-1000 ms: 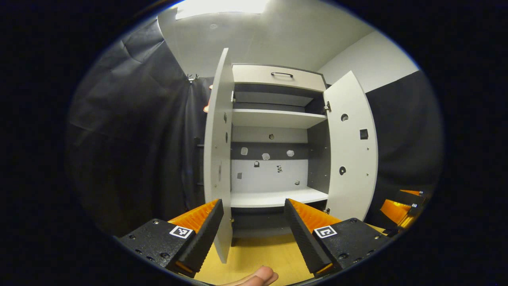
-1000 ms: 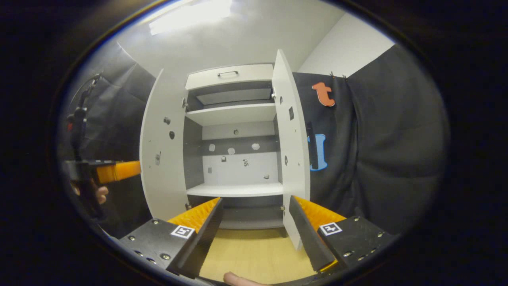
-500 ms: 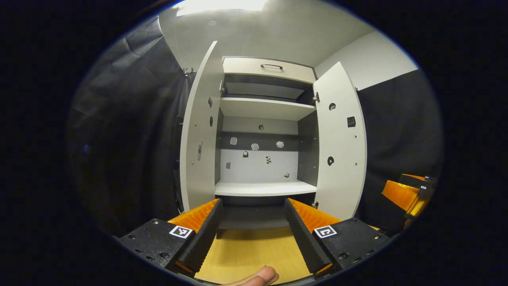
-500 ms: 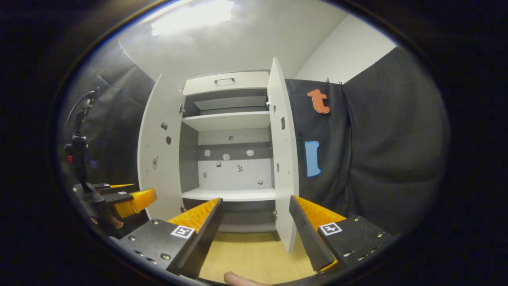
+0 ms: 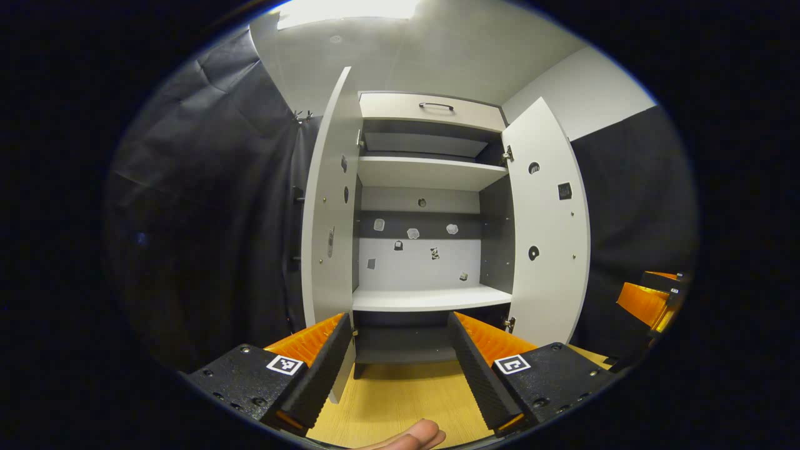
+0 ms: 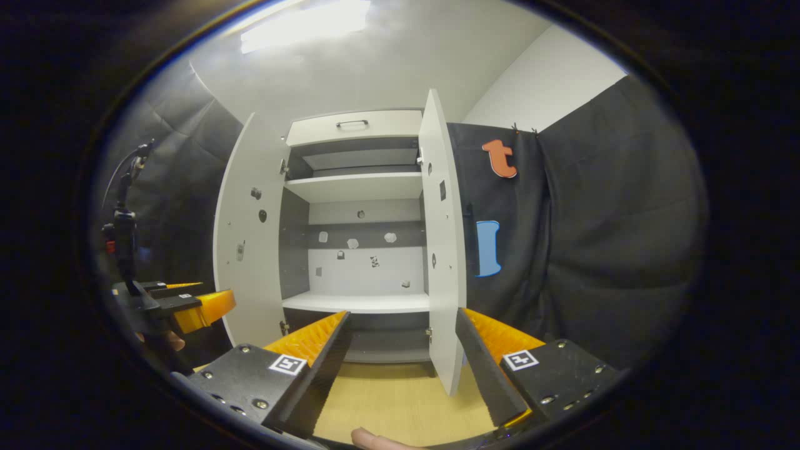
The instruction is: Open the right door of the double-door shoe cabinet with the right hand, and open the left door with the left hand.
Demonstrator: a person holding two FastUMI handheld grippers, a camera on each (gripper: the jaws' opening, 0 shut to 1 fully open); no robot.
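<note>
A: Left hand-held gripper (image 5: pixel 398 350) status?

B: Jaws spread wide, nothing between them. A fingertip (image 5: pixel 412 436) pokes in at 6 o'clock, over the wood floor (image 5: pixel 400 400).

A: Right one?

B: Right hand-held gripper (image 6: pixel 402 350) is the same: fingers parted, holding nothing. Its far finger sits just beside the lower edge of the right door (image 6: pixel 442 250), contact unclear. In the right gripper view the other gripper hangs at 9 o'clock, held by a hand, apart from the cabinet.

A: Where's the cabinet?

B: Shoe cabinet (image 5: pixel 431 212) is dead ahead at 12 o'clock in both views, standing on the floor. Both doors are swung out. In the left gripper view the left door (image 5: pixel 330 206) is at 11 o'clock, nearly edge-on; the right door is at 1 o'clock, inner face showing.

A: Inside?

B: Two white shelves, bare. Back panel (image 5: pixel 419 250) carries small specks, too small to identify. A drawer with a dark handle (image 5: pixel 436 106) tops it. Black cloth hangs either side.
</note>
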